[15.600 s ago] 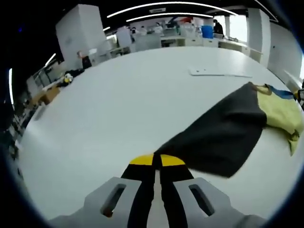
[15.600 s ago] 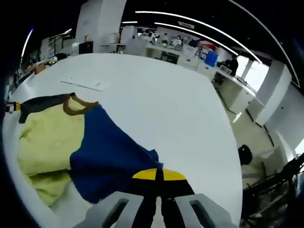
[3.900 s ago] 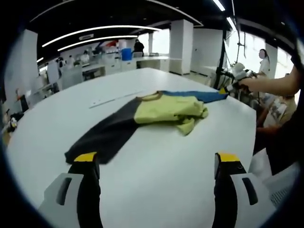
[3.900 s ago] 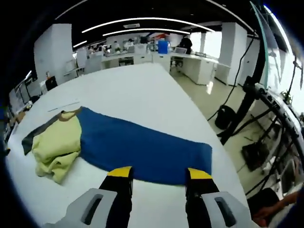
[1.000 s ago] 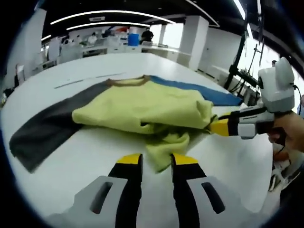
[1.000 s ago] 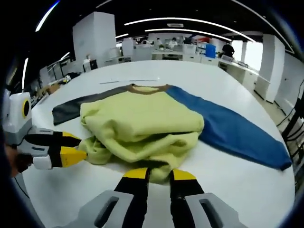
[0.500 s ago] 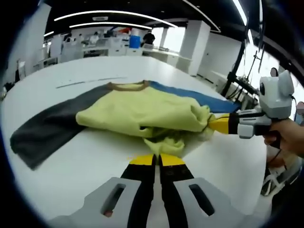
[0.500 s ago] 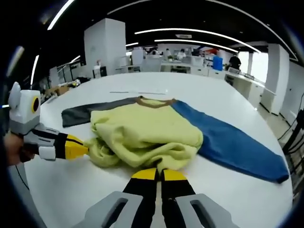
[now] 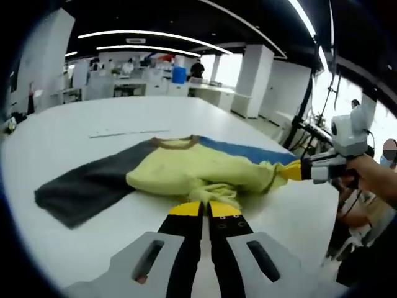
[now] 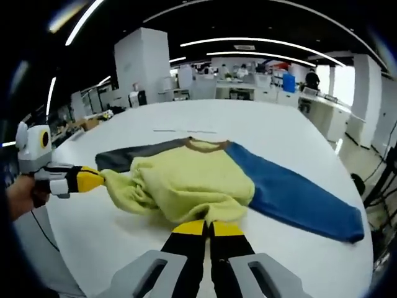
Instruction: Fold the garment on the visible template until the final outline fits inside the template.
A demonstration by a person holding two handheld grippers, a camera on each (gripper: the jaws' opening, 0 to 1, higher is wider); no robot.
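Nearest me in the left gripper view, my left gripper (image 9: 205, 210) has its jaws clenched on the bunched yellow hem of the garment (image 9: 198, 174), right at the tips. In the right gripper view my right gripper (image 10: 207, 229) is likewise clamped on the near yellow edge of the cloth. Each gripper also shows off to the side in the other's view, pinching a hem corner. I judge this as the spreading step: both hem corners are in hand and the yellow body needs pulling out flat toward me before any fold. Beyond the tips, the garment lies on the white table (image 10: 260, 118), crumpled in the middle, with the grey sleeve (image 9: 87, 186) stretched one way and the blue sleeve (image 10: 291, 192) the other, collar farthest off. Past the collar a thin strip (image 9: 127, 132) lies on the table; I cannot tell whether it belongs to the template. Next I should draw both hands apart and back, keeping the cloth low and on the table.
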